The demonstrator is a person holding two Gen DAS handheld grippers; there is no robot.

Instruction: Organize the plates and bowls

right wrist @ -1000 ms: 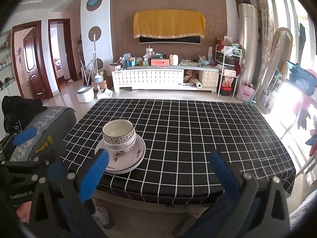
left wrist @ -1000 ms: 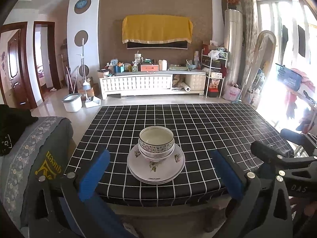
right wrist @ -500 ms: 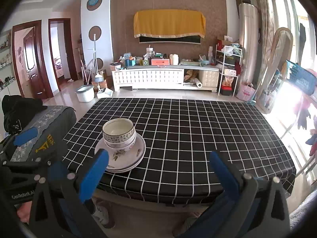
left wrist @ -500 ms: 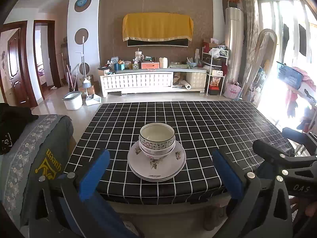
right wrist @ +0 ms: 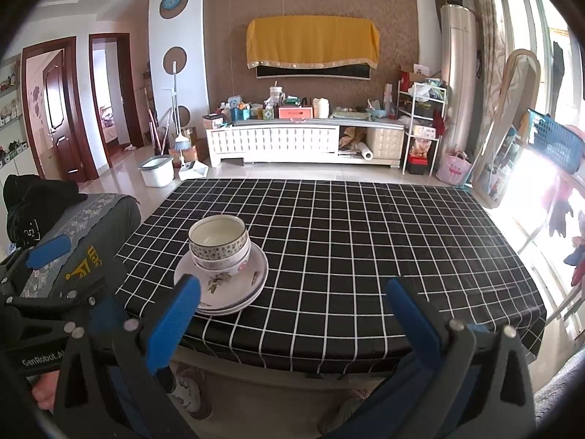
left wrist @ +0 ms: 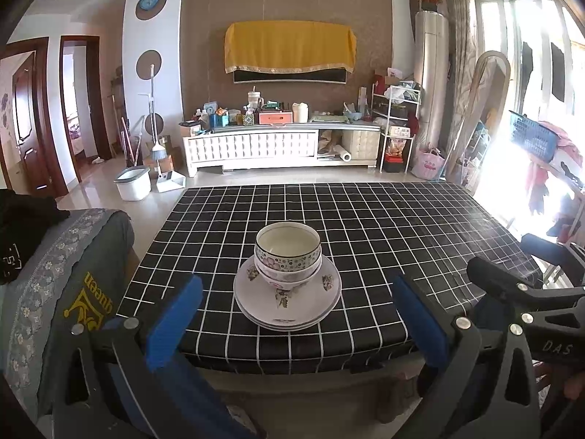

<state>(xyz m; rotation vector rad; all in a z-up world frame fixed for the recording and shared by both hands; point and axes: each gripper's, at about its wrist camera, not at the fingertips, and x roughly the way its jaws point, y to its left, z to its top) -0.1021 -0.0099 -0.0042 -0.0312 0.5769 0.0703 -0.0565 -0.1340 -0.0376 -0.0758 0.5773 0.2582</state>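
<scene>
A: Left wrist view: the left gripper [left wrist: 296, 314] has its jaws spread and empty, short of the worktop [left wrist: 402, 226] edge.

B: And the right gripper [right wrist: 292, 314]?

A: Likewise. The nested bowls [left wrist: 288, 256] sit on the stacked plates [left wrist: 287, 301] near the front edge, probably because stacking saves room.

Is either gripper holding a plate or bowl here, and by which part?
Nothing is held. The left gripper and right gripper are both open, short of the stacked bowls and plates.
</scene>
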